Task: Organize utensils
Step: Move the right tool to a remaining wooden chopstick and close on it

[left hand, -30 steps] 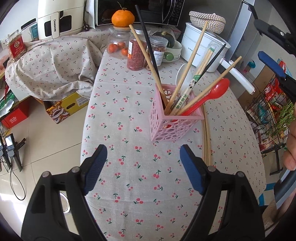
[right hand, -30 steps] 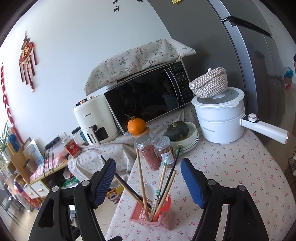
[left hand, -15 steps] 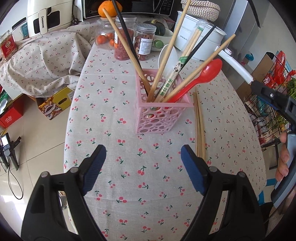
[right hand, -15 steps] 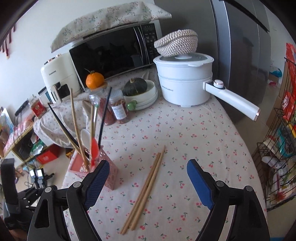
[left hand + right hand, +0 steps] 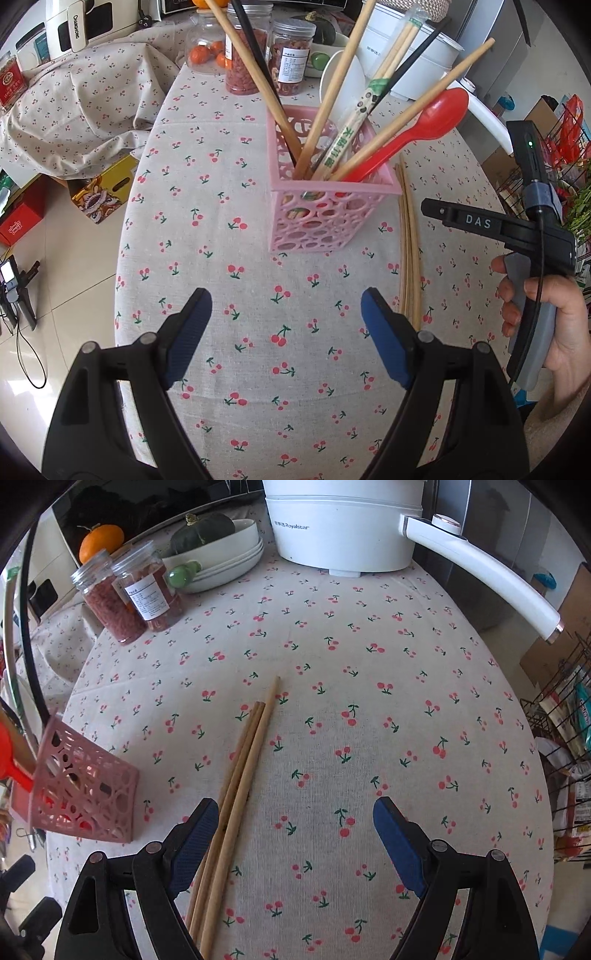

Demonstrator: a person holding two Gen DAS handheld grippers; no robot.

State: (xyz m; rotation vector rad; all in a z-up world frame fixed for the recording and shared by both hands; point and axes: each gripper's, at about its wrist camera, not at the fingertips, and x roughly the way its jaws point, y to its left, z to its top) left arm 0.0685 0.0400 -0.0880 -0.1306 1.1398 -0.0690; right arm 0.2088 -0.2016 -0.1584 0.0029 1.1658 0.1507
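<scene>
A pink perforated utensil holder [image 5: 328,206] stands on the cherry-print tablecloth [image 5: 221,258] and holds several wooden and black chopsticks and a red spoon [image 5: 424,125]. It also shows at the left of the right wrist view [image 5: 85,797]. Three loose wooden chopsticks [image 5: 240,786] lie on the cloth to the holder's right; they also show in the left wrist view [image 5: 408,251]. My left gripper [image 5: 286,325] is open and empty, in front of the holder. My right gripper [image 5: 295,834] is open and empty, low over the cloth, its left finger [image 5: 192,845] beside the loose chopsticks.
Behind stand two jars of red contents [image 5: 129,594], stacked white bowls with a green squash [image 5: 214,550], an orange [image 5: 99,546] and a white electric pot [image 5: 343,528] with a long handle [image 5: 491,579]. The table drops off at left and right; a wire rack [image 5: 569,720] stands right.
Both grippers have come down and closer. The left one neared the holder. The right one tilted from facing the wall down over the loose chopsticks. Both stayed open.
</scene>
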